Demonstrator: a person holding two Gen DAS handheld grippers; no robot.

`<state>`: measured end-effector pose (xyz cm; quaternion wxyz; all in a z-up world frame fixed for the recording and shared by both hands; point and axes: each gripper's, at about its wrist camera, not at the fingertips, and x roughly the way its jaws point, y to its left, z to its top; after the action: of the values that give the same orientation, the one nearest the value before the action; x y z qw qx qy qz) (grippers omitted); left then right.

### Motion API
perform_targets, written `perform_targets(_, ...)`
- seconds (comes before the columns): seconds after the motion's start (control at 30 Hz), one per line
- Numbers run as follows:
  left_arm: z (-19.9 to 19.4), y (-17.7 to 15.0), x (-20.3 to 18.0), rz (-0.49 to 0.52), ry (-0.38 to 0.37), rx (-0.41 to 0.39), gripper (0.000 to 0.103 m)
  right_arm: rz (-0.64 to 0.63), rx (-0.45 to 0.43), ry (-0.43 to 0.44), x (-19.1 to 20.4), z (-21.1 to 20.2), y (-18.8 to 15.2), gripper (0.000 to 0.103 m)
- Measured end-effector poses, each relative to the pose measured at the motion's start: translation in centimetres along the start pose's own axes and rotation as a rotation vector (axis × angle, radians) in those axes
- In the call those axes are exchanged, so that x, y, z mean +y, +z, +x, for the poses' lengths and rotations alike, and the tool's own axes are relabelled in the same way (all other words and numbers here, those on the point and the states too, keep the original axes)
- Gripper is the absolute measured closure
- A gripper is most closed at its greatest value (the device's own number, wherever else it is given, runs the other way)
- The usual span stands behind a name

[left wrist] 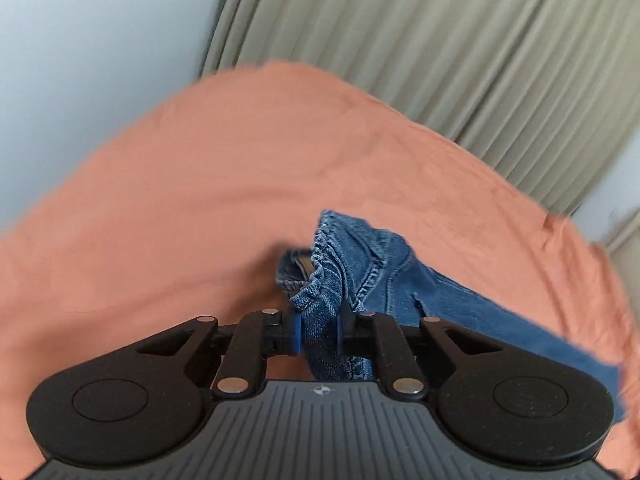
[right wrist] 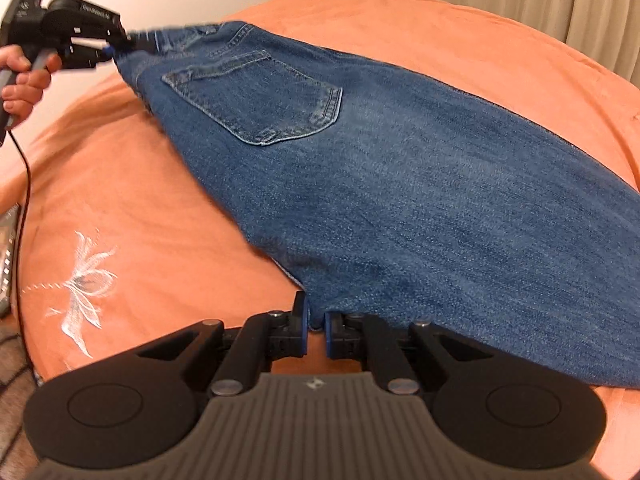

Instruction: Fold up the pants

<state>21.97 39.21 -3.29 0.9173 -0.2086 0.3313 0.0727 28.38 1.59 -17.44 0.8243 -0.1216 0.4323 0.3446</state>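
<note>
Blue denim pants [right wrist: 400, 184] lie stretched across an orange bedspread [right wrist: 152, 216], back pocket up. My left gripper [left wrist: 319, 328] is shut on a bunched part of the waistband [left wrist: 320, 280] and holds it just above the bed. It also shows in the right wrist view [right wrist: 116, 46] at the top left, held by a hand. My right gripper [right wrist: 317, 330] is shut on the near edge of the pants, where the cloth narrows to a corner between the blue pads [right wrist: 330, 330].
The orange bedspread [left wrist: 200, 184] has a white embroidered flower [right wrist: 86, 280] at the near left. Pleated beige curtains [left wrist: 440, 48] hang behind the bed beside a pale wall [left wrist: 80, 40]. A black cable [right wrist: 24, 184] drops from the left gripper past the bed's left edge.
</note>
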Motion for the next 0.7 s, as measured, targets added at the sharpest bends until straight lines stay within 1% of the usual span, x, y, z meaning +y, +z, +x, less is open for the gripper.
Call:
perform_targets(0.03,0.7,0.4,-0.2,0.026,0.032,0.014,0.087,0.003,0.001,0.002,0.0,-0.1,0.1,0.100)
perform_targets(0.13,4.7,-0.2,0.8,0.039,0.138,0.113,0.087,0.008,0.009,0.005,0.1,0.2,0.2,0.100)
perform_targets(0.2,6.7,-1.4,1.0,0.076,0.170,0.129,0.086,-0.002,0.023,-0.001,0.3,0.7,0.0,0.100)
perform_targets(0.23,7.1,-1.8,1.0,0.069,0.181,0.136,0.085,0.003,0.025,-0.001,0.2,0.9,-0.1,0.100)
perform_targets(0.27,7.3,-2.0,1.0,0.055,0.185,0.133,0.079,0.014,0.025,0.001,0.1,0.9,-0.1,0.100)
perform_targets(0.3,7.2,-2.0,0.9,0.060,0.192,0.127,0.064,0.026,0.025,0.004,-0.2,0.9,0.0,0.099)
perform_targets(0.33,7.0,-2.0,0.7,0.085,0.209,0.128,0.056,0.034,0.023,0.005,-0.3,0.8,0.0,0.095)
perform_targets(0.37,6.5,-1.9,0.5,0.110,0.236,0.126,0.039,0.044,0.023,0.006,-0.4,0.5,0.0,0.092)
perform_targets(0.4,5.6,-1.8,0.4,0.132,0.266,0.112,0.028,0.053,0.023,0.011,-0.6,0.1,0.0,0.089)
perform_targets(0.43,4.7,-1.7,0.1,0.152,0.285,0.090,0.026,0.058,0.017,0.010,-0.7,-0.3,-0.1,0.083)
perform_targets(0.47,3.7,-1.6,-0.3,0.170,0.298,0.067,0.026,0.063,0.011,0.011,-1.1,-0.9,-0.2,0.079)
perform_targets(0.5,2.4,-1.5,-0.4,0.189,0.312,0.050,0.025,0.069,0.001,0.006,-1.4,-1.6,-0.5,0.071)
perform_targets(0.53,1.4,-1.4,-1.1,0.214,0.324,0.038,0.025,0.075,-0.010,-0.007,-1.9,-2.5,-0.9,0.068)
perform_targets(0.6,0.0,-1.5,-3.0,0.273,0.317,0.030,0.025,0.104,-0.031,-0.039,-3.4,-4.4,-1.5,0.068)
perform_targets(0.7,-1.4,-1.8,-6.4,0.336,0.253,0.029,0.025,0.186,-0.047,-0.098,-6.9,-7.1,-2.5,0.066)
